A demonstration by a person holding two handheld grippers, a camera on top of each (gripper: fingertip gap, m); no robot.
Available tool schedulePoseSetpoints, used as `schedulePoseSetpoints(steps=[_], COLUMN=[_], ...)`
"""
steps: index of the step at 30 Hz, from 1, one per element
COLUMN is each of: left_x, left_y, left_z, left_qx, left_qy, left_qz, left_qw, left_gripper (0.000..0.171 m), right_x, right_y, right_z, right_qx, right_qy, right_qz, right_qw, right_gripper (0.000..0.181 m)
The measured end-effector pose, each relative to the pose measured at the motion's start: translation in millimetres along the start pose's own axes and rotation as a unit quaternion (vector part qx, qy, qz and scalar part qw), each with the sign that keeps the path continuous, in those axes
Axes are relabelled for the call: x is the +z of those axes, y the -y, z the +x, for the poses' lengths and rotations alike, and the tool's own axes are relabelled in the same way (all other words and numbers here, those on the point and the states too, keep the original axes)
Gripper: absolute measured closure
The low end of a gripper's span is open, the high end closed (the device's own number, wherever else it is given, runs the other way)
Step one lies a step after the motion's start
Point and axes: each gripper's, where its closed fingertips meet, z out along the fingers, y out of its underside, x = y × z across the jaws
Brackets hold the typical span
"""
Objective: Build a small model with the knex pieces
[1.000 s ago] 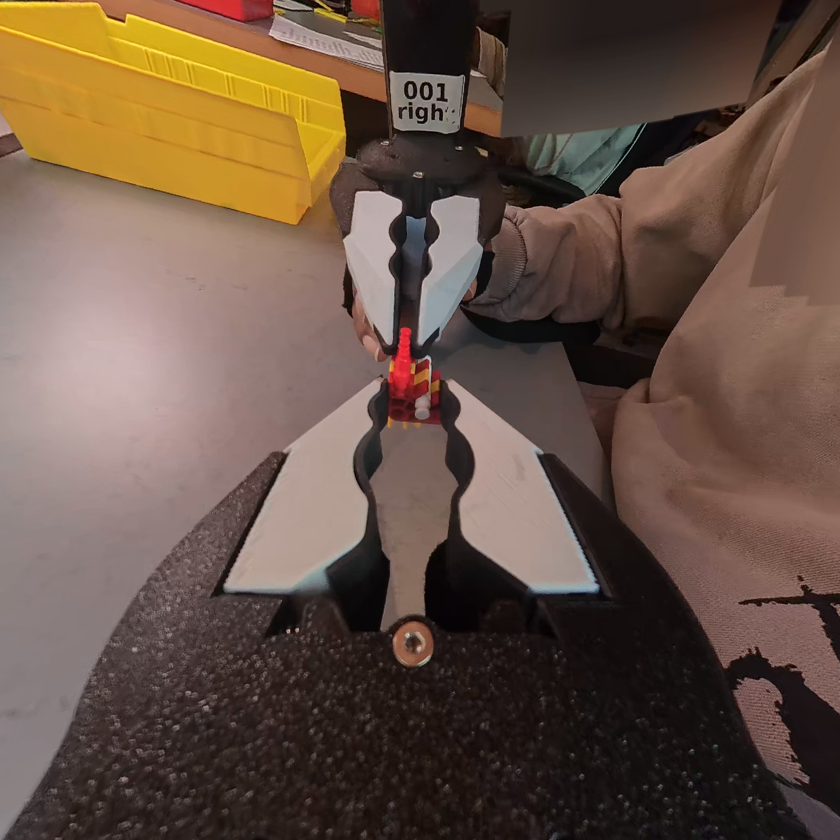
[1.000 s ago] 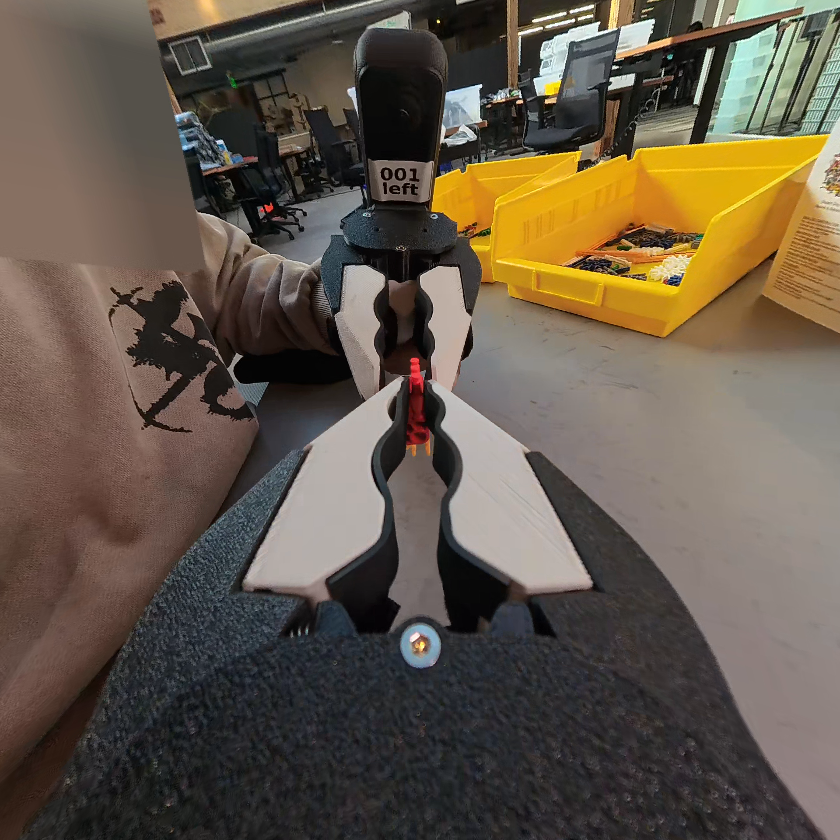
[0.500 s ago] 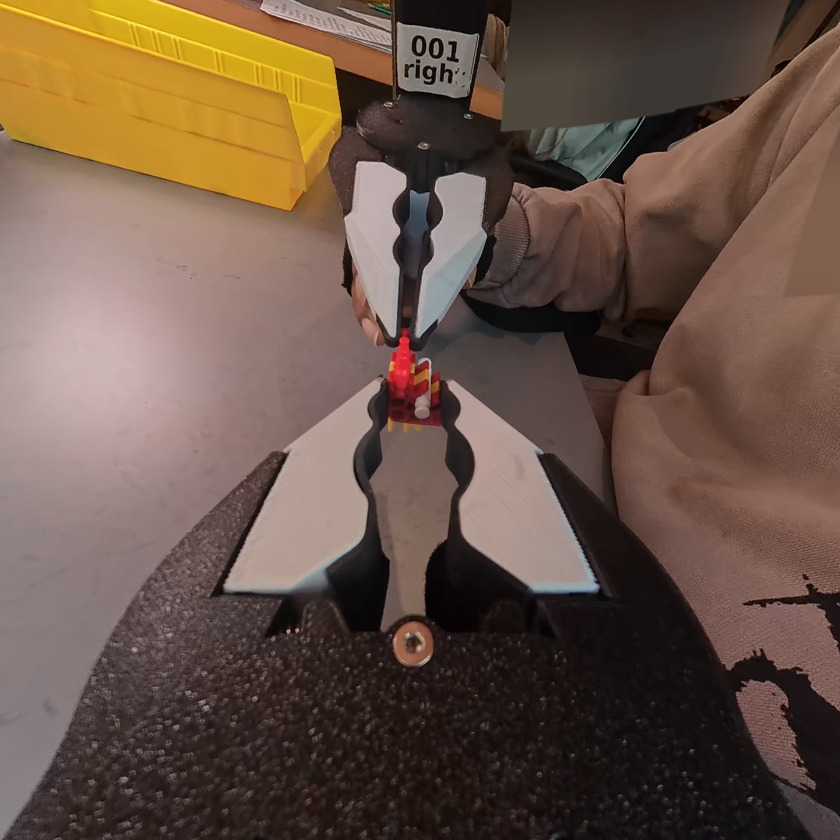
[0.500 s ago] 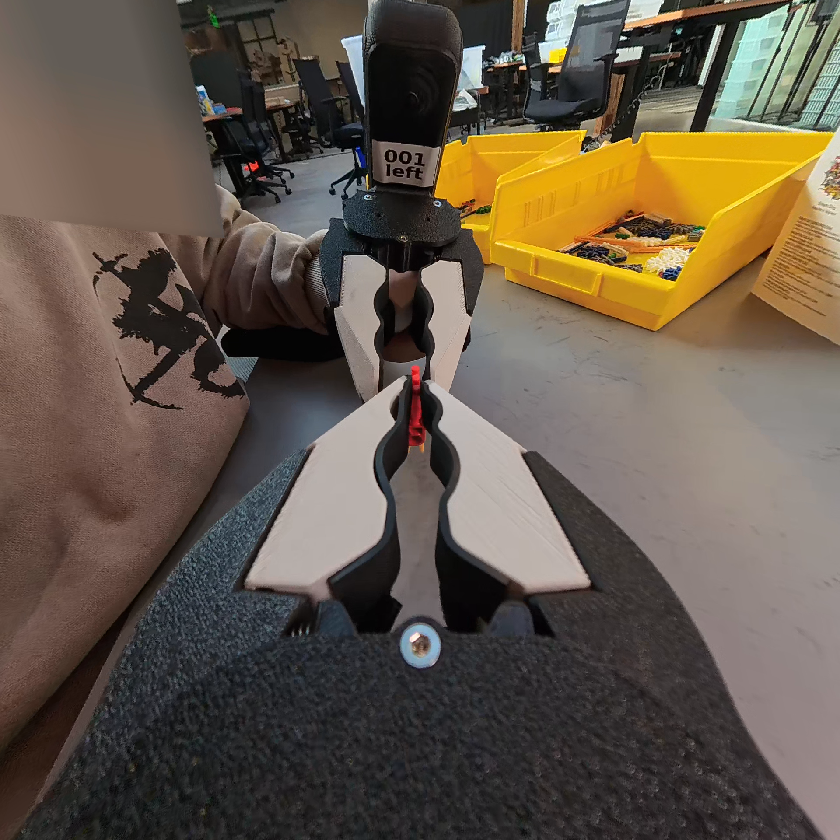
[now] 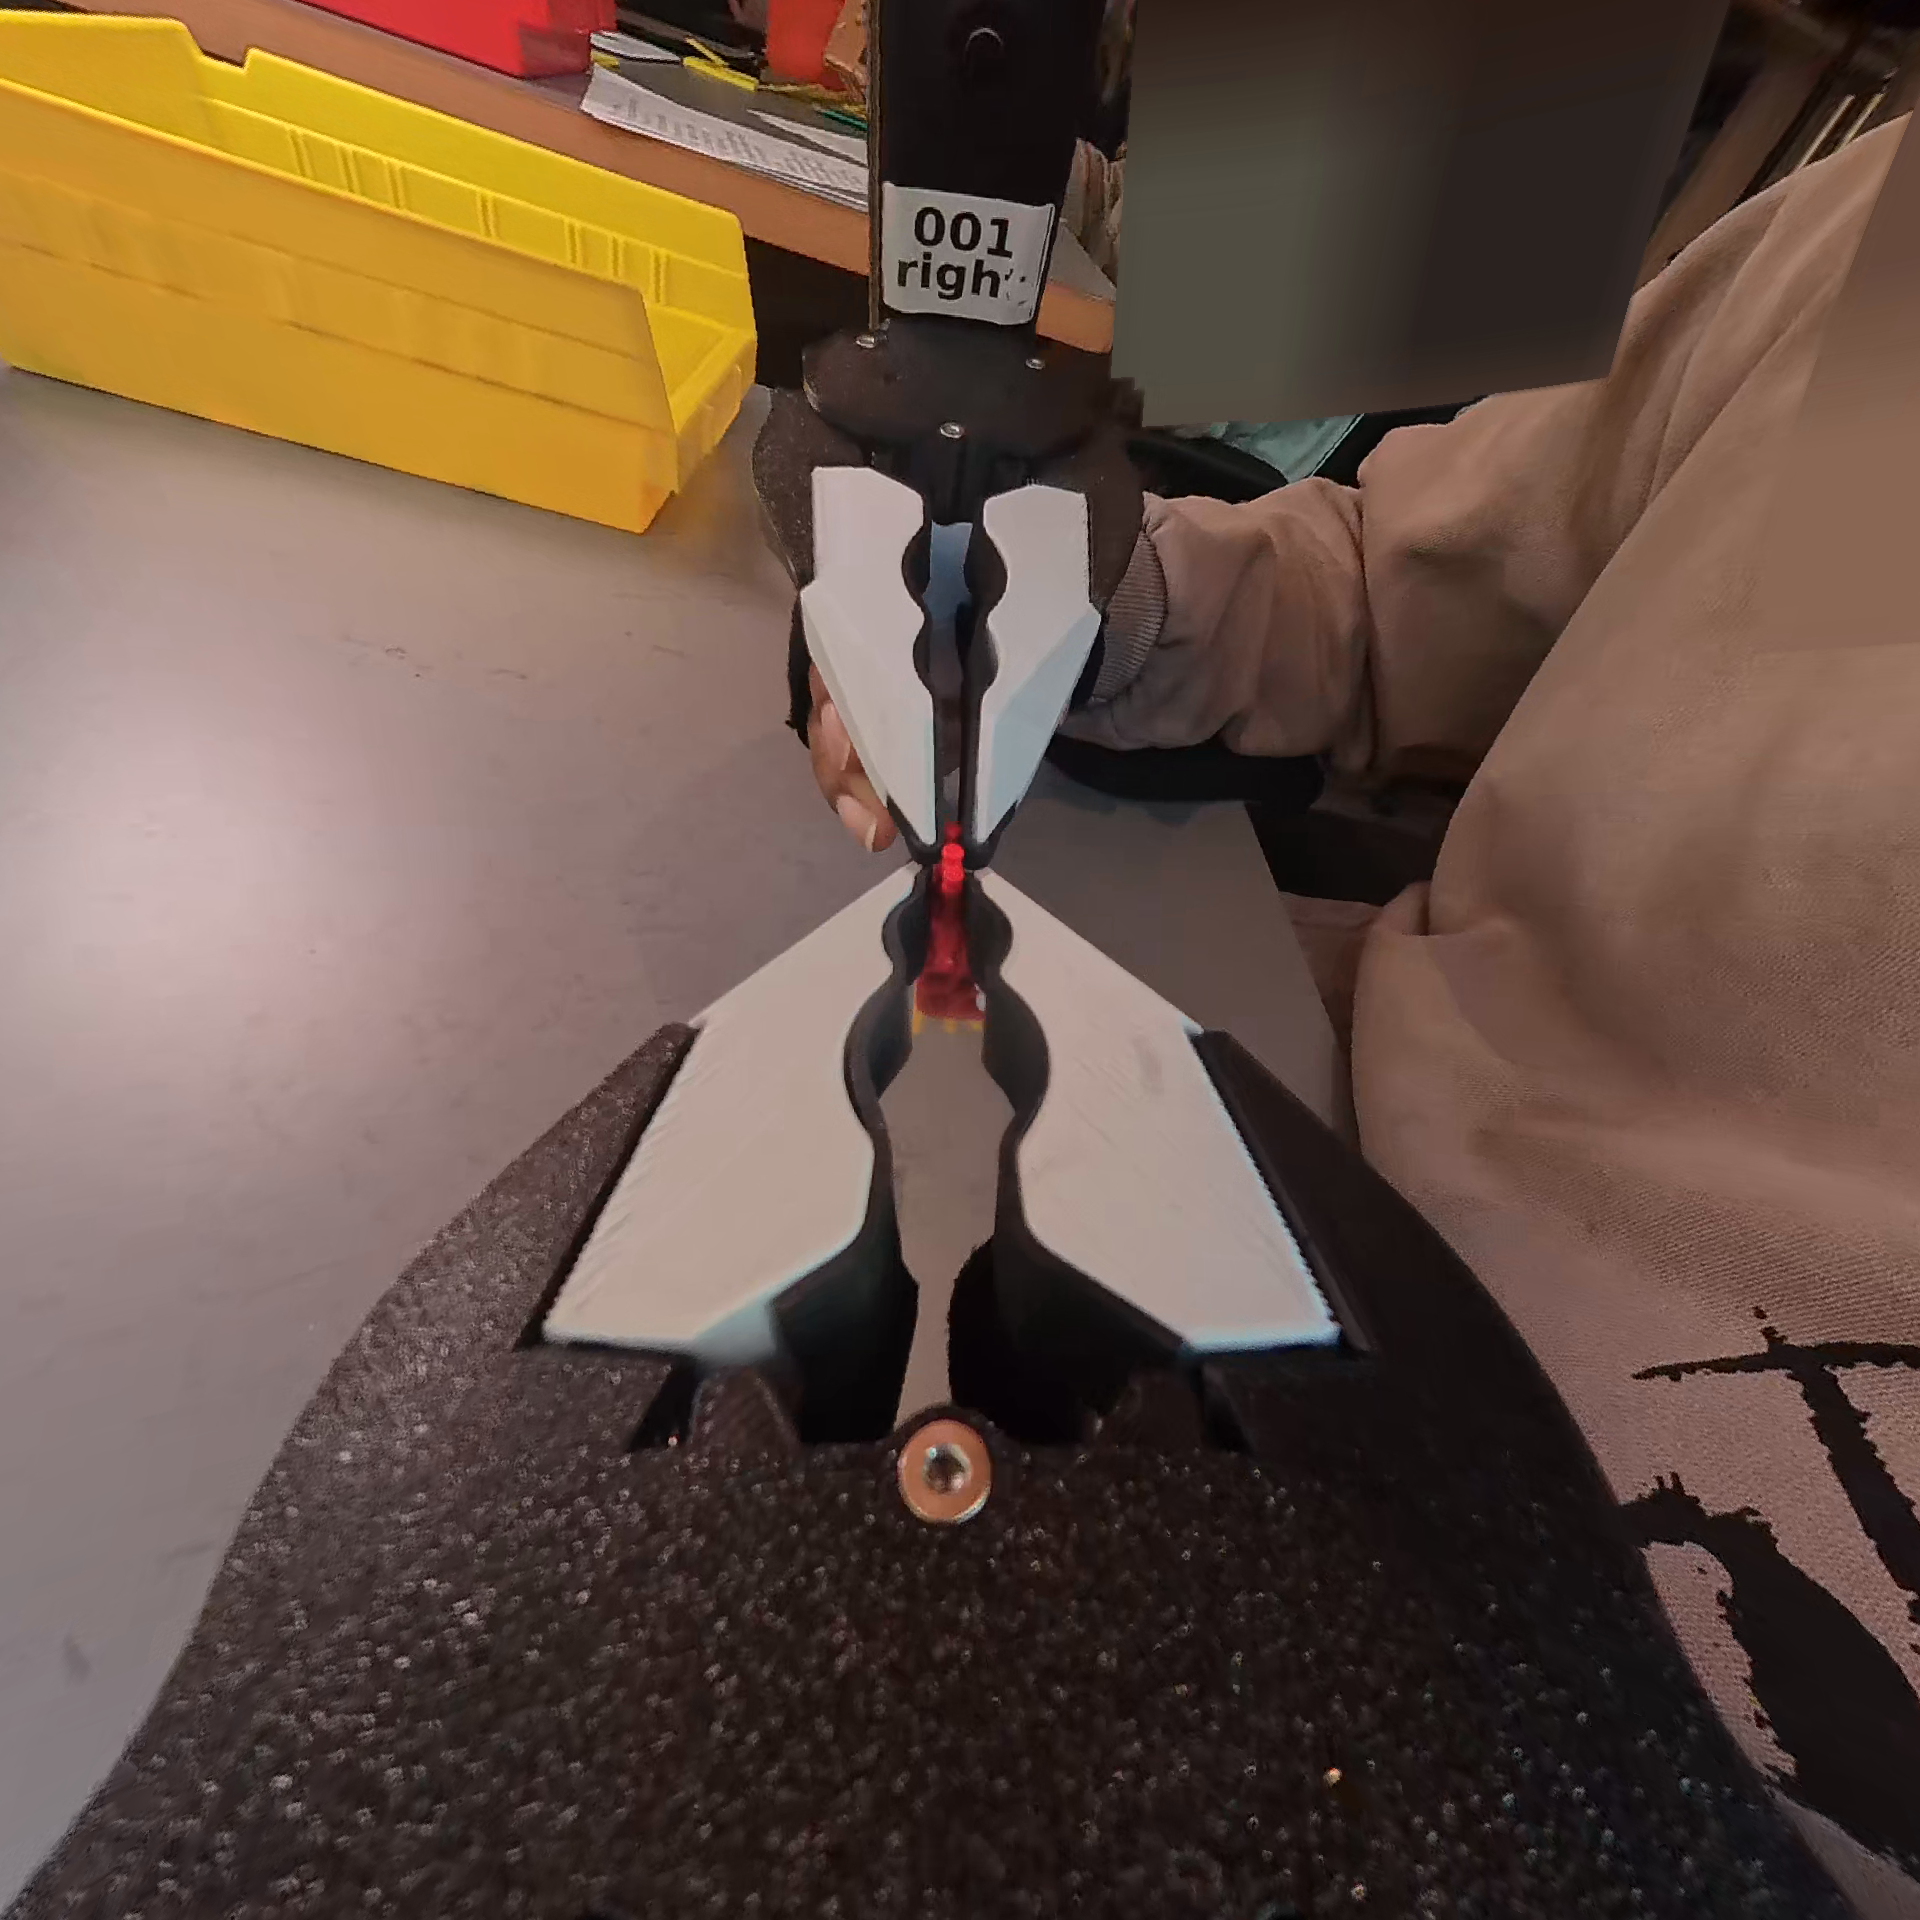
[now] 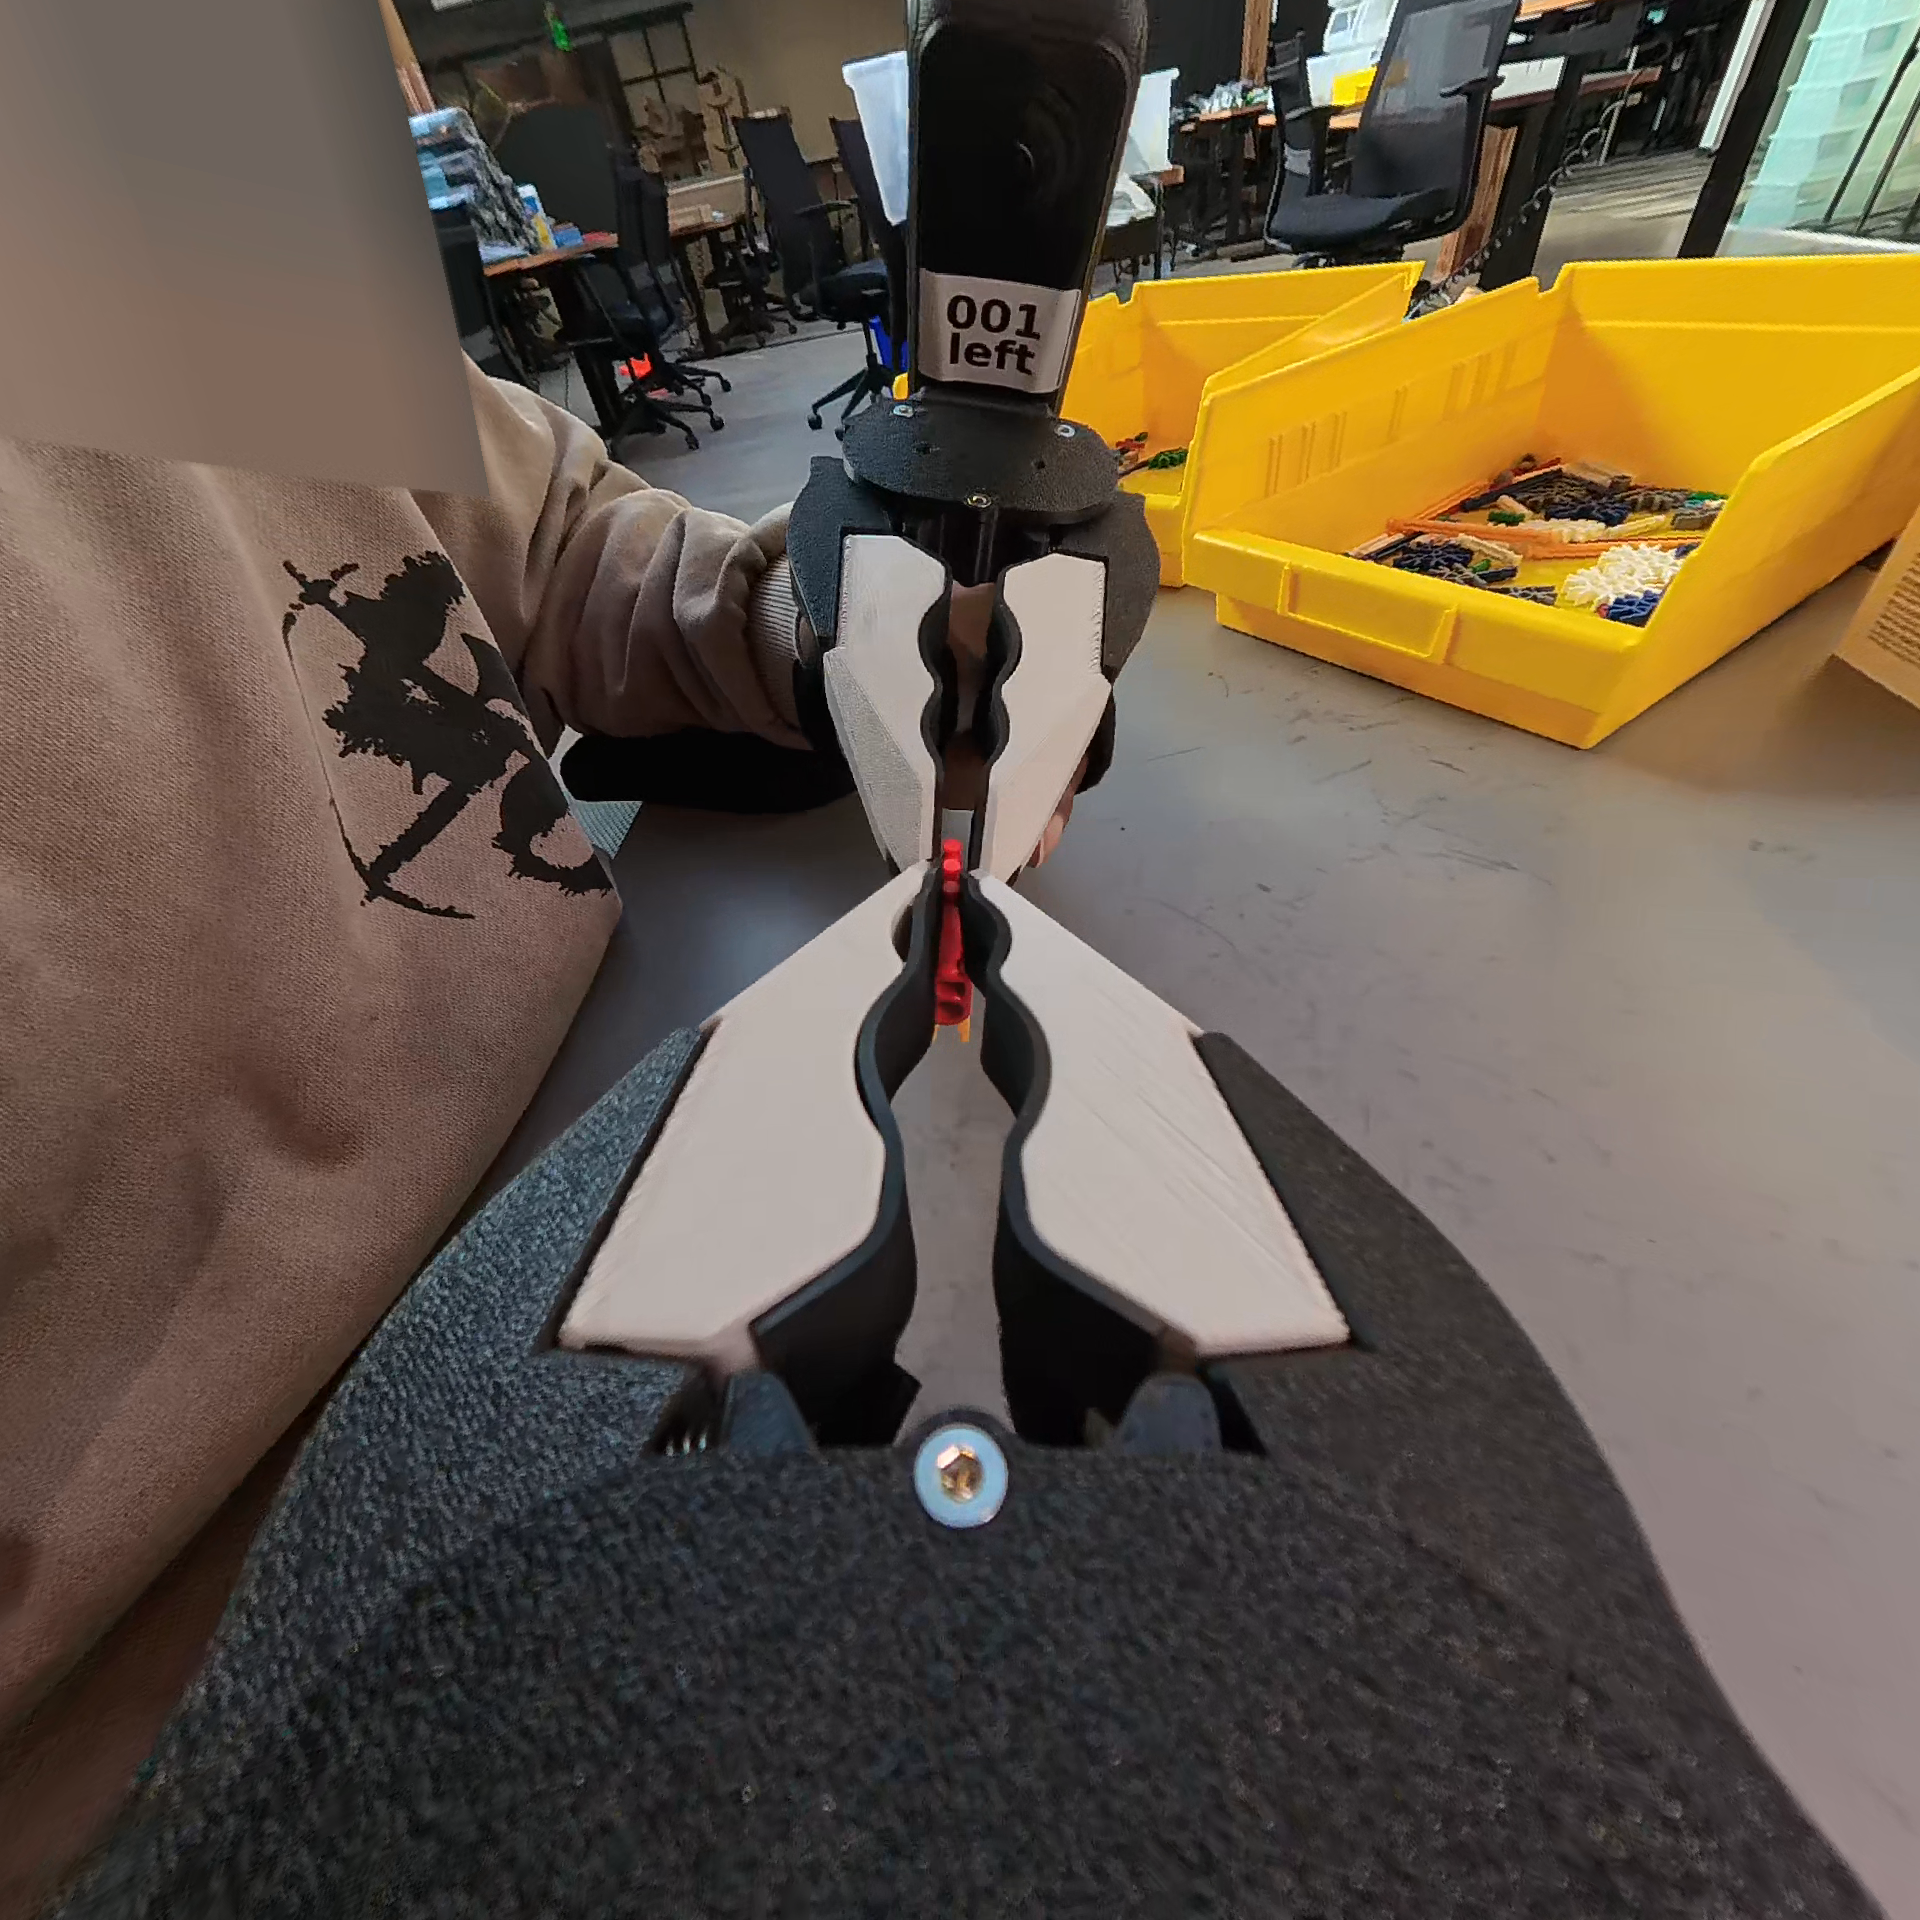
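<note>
A small red toy piece (image 5: pixel 948 951) with yellow bits at its near end sits between the fingertips of my left gripper (image 5: pixel 948 881), which is shut on it just above the grey table (image 5: pixel 364 831). My right gripper (image 5: pixel 951 831) faces it tip to tip, and its jaws stand nearly together on the far end of the same piece. In the right wrist view, my right gripper (image 6: pixel 951 883) is shut on the red piece (image 6: pixel 951 961). The left gripper (image 6: pixel 961 847) meets it from the far side. How the piece's parts join is hidden by the fingers.
A yellow bin (image 5: pixel 364 343) stands at the back left in the left wrist view. In the right wrist view, a yellow bin (image 6: pixel 1455 665) holding several small toy parts and a second yellow bin (image 6: pixel 1195 343) stand to the right. A paper sheet (image 6: pixel 1891 623) is at the right edge. The person's beige sleeves and torso flank the grippers. Left and right tips are no more than a few centimetres apart.
My left gripper's jaws have narrowed. The red, yellow and white cluster seen between them earlier now shows as a narrow red piece. The two grippers' tips have drawn closer, now almost touching.
</note>
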Motion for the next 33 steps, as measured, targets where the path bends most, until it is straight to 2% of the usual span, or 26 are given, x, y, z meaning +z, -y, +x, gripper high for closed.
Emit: schedulePoseSetpoints(steps=[8,25,26,28,29,30,33], left_x=[-9.2,-14.4,-24.3,-69.0,-72.0,-61.9,-35.2], left_y=[30.4,38.9,45.0,59.2,52.9,48.4,41.0], left_z=[2.1,-6.7,-12.6,-41.1,-46.5,-42.5,-39.6], left_qx=[-0.022,-0.079,-0.093,-0.126,-0.109,-0.096,-0.091], left_qy=[-0.007,-0.031,-0.028,0.008,0.037,0.039,0.035], left_qz=[0.078,0.127,0.153,0.226,0.210,0.188,0.139], left_qw=[0.997,0.988,0.983,0.966,0.971,0.977,0.985], left_gripper=[0.170,0.171,0.171,0.171,0.170,0.170,0.169], right_x=[-8.3,-16.9,-18.9,-49.0,-55.1,-50.1,-30.0], right_y=[25.2,25.2,24.6,30.2,27.6,28.8,29.9], right_z=[1.5,8.5,8.2,28.9,36.2,34.3,32.1], right_qx=[0.011,0.043,0.044,0.067,0.050,0.035,0.029], right_qy=[0.007,0.026,0.032,-0.004,-0.032,-0.036,-0.021], right_qz=[0.067,0.092,0.093,0.132,0.120,0.112,0.099], right_qw=[0.998,0.995,0.994,0.989,0.991,0.992,0.994], right_gripper=[0.181,0.181,0.181,0.181,0.181,0.181,0.181])
